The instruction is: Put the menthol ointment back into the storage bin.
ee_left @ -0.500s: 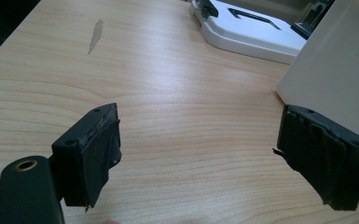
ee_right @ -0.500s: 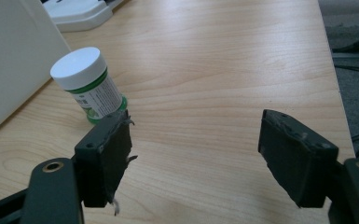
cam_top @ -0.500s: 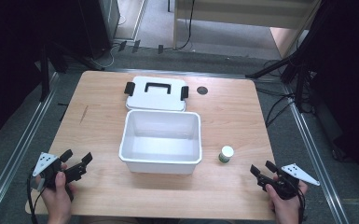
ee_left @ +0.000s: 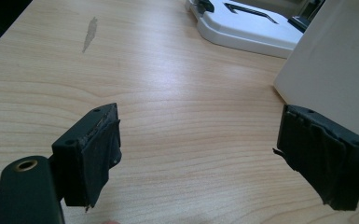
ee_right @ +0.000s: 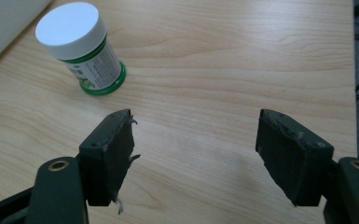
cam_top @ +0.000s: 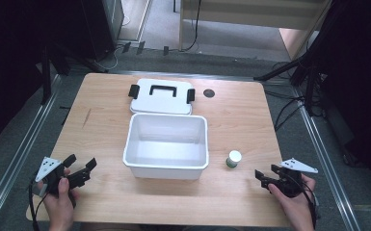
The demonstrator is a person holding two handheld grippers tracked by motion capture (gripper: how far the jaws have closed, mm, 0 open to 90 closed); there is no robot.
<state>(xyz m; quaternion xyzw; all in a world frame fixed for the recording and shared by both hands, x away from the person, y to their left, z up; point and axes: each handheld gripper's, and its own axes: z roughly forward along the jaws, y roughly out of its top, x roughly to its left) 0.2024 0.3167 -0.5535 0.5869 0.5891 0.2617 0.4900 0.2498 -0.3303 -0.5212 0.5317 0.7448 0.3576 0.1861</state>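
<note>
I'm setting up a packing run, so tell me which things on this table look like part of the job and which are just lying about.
Likely part of the job:
small white-capped jar
open white storage box
its lid with black latches

Just lying about:
black disc by the far edge
grey smudge on the wood

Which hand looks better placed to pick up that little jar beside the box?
Probably the right gripper: it sits open near the small jar, on the same side of the white box. The left gripper is across the box.

Light wooden table (cam_top: pixel 250 115), grey floor (cam_top: pixel 9 159), black cables (cam_top: pixel 289 108), dark surroundings
</note>
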